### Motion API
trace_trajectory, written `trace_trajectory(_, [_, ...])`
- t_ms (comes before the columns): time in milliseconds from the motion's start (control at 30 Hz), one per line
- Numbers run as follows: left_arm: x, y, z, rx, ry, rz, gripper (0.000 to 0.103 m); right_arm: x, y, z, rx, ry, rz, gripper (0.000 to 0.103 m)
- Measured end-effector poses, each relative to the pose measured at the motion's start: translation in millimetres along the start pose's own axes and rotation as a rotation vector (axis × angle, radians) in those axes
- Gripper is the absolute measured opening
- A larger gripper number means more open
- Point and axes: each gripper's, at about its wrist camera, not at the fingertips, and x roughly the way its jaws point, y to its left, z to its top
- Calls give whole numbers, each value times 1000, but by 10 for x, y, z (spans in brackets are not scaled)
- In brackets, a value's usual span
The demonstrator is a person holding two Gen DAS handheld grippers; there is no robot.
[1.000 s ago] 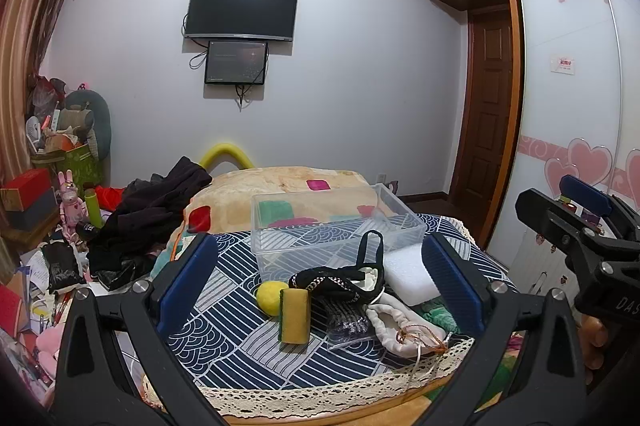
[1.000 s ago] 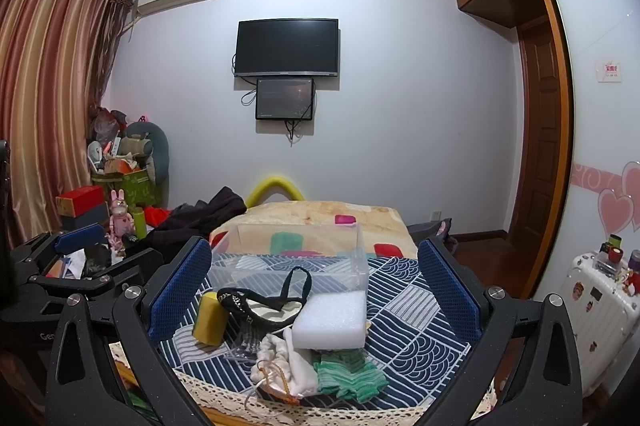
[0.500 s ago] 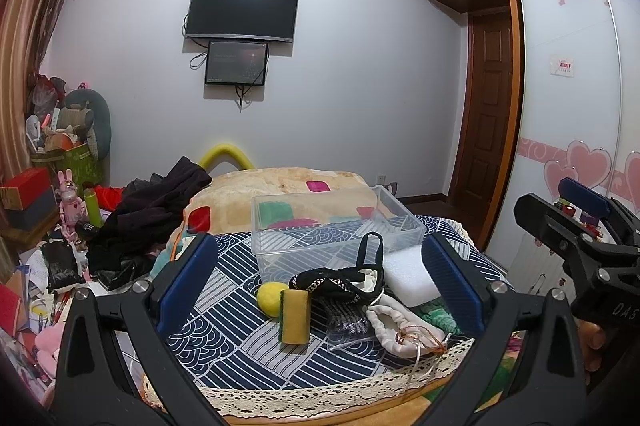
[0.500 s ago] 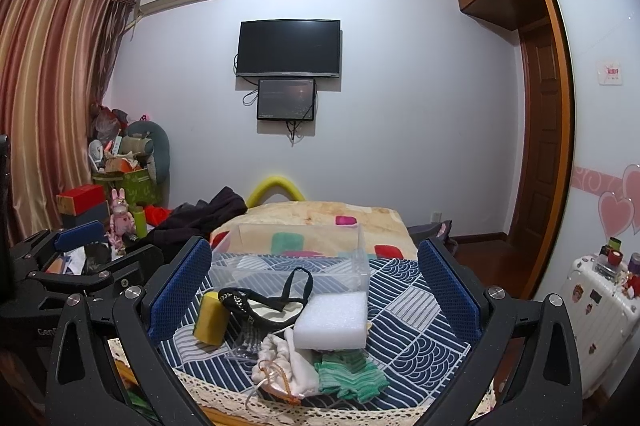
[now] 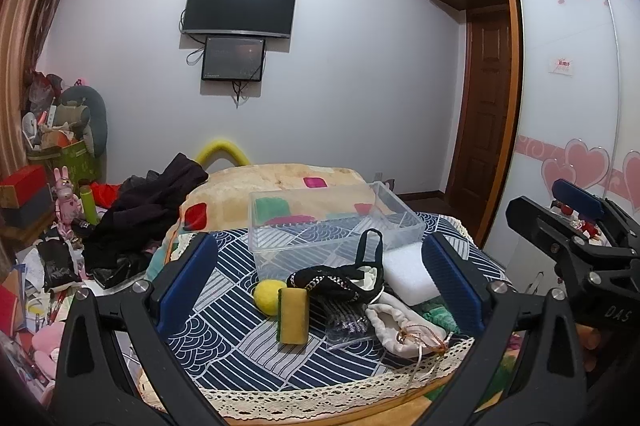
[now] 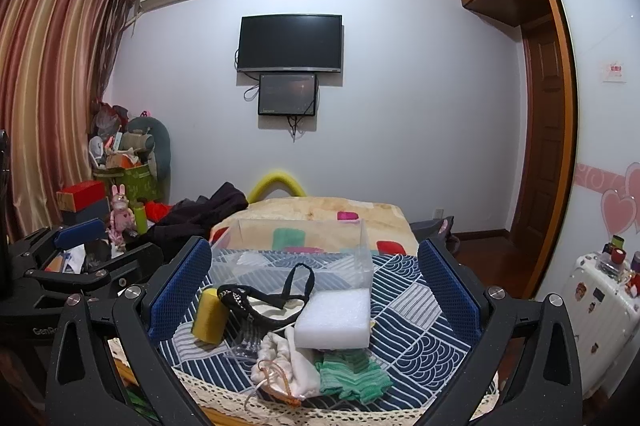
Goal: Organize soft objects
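On a table with a blue patterned cloth (image 5: pixel 224 330) lie soft things: a yellow sponge (image 5: pixel 294 315), a yellow ball (image 5: pixel 267 296), a black strappy cloth (image 5: pixel 340 278), a white foam block (image 5: pixel 408 276), a cream pouch (image 5: pixel 400 322) and a green cloth (image 6: pixel 352 372). A clear plastic box (image 5: pixel 332 222) stands behind them, empty. My left gripper (image 5: pixel 320 290) is open, held before the pile. My right gripper (image 6: pixel 316 290) is open too, nearer the foam block (image 6: pixel 334 320) and sponge (image 6: pixel 208 314). Neither touches anything.
A bed with a beige blanket (image 5: pixel 280 182) and dark clothes (image 5: pixel 148 210) lies behind the table. Clutter and toys fill the left floor (image 5: pixel 48 226). A wardrobe (image 5: pixel 568 106) and door are on the right, a suitcase (image 6: pixel 600 314) at right.
Almost nothing has changed; both views have shifted only slightly. Both grippers stay open and empty.
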Motion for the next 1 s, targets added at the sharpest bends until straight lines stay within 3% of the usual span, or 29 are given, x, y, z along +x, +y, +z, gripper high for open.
trace_trajectory(467, [475,373,-234,-27,81,85,103,423,-140,-221,29,133,-8,103])
trace_trajectory(500, [513,390,-254,-26,89,90,101,450,-151,-244,33,147,-6,103])
trace_trajectory(600, [679,457,-329,-33,140,96,84,562,-177,-318,37,193,-7,103])
trace_trajectory(733, [869,597,-408,-80,194,96,76,666,-219,-417,42,241,-4,103])
trace_trajectory(1000, [1019,581,-526,-104,266,-18,72,871,-288,-563,78,335,7,103])
